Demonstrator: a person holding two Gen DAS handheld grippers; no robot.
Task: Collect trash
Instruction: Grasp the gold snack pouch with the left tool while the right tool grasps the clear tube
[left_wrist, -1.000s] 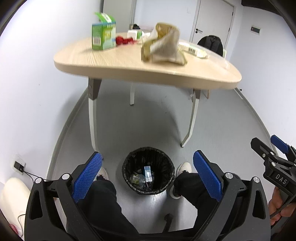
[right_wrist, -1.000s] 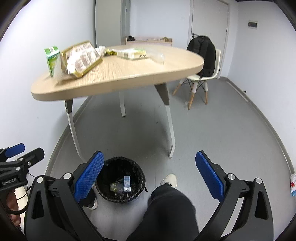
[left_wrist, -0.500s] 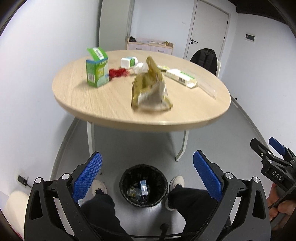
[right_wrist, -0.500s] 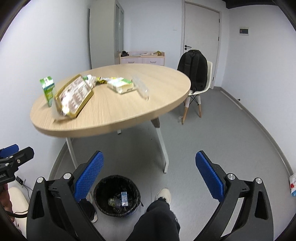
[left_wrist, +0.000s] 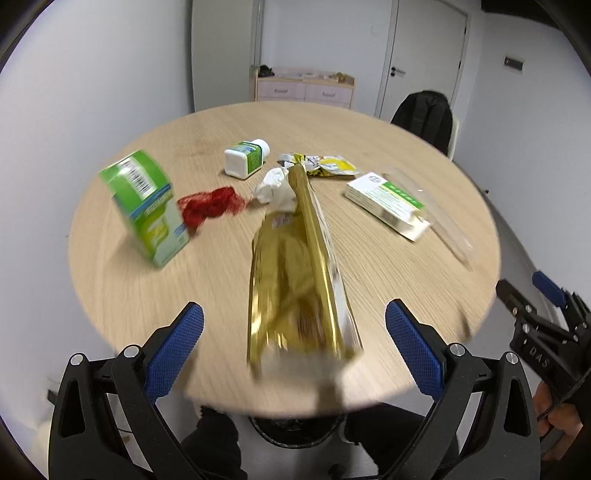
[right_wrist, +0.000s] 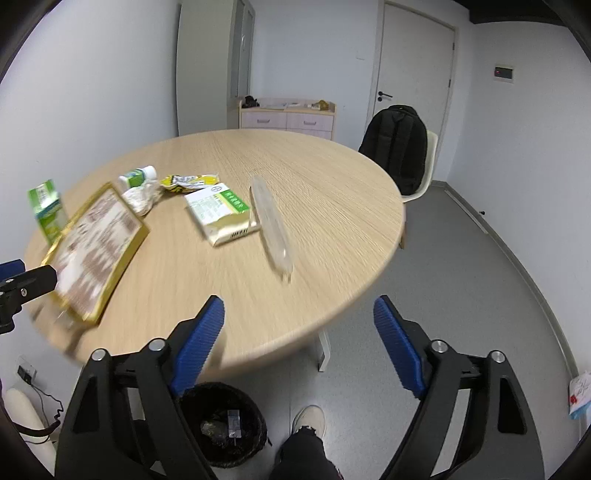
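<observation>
The room has white walls (right_wrist: 517, 155) and a smooth grey floor (right_wrist: 461, 280). A round wooden worktop (right_wrist: 314, 192) stands in the middle on pale legs. Behind it, a white chair (right_wrist: 430, 162) has a black backpack (right_wrist: 397, 144) leaning on it. A white door (right_wrist: 413, 74) with a dark handle is shut at the back. Next to it, a low pink chest of drawers (right_wrist: 288, 116) sits against the wall. A tall grey cupboard (right_wrist: 214, 66) stands in the corner. A small dark box (right_wrist: 504, 72) hangs on the right wall. The light is soft and even.
</observation>
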